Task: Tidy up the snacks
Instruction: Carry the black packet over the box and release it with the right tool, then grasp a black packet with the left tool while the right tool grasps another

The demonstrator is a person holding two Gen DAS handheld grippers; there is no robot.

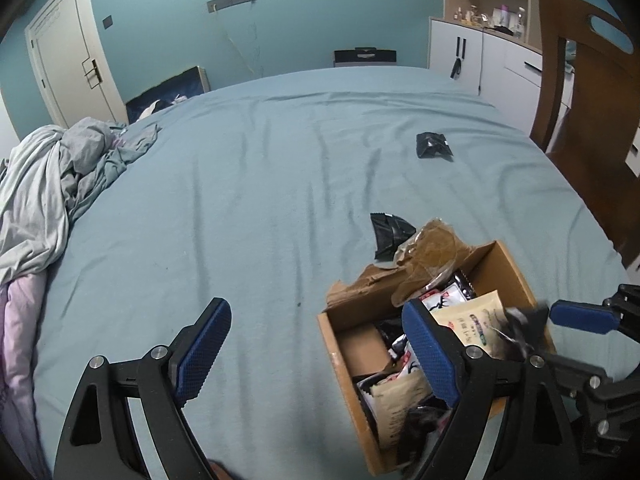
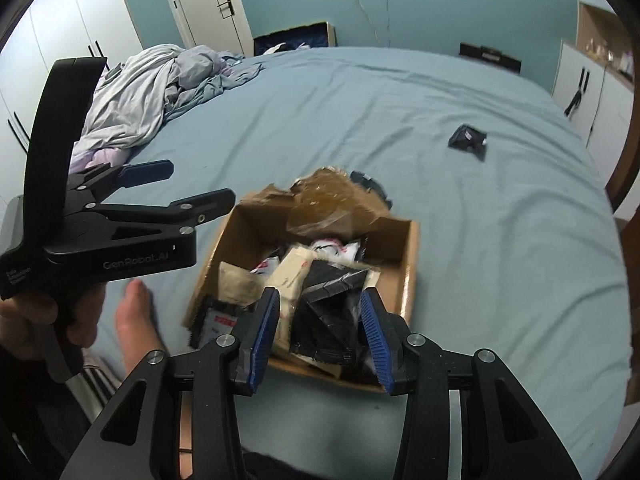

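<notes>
A brown cardboard box lies on the blue bed, filled with several snack packets, black, cream and white-red. It also shows in the left wrist view. My right gripper is open over the box's near edge, with a black packet lying between its fingers in the box. My left gripper is open and empty, left of the box, its right finger over the box. A black packet lies alone far on the bed, also in the right wrist view. Another black packet lies just behind the box.
A heap of grey and lilac bedding lies at the left of the bed. A wooden chair stands at the right edge. White cabinets and a door are behind. A bare foot rests beside the box.
</notes>
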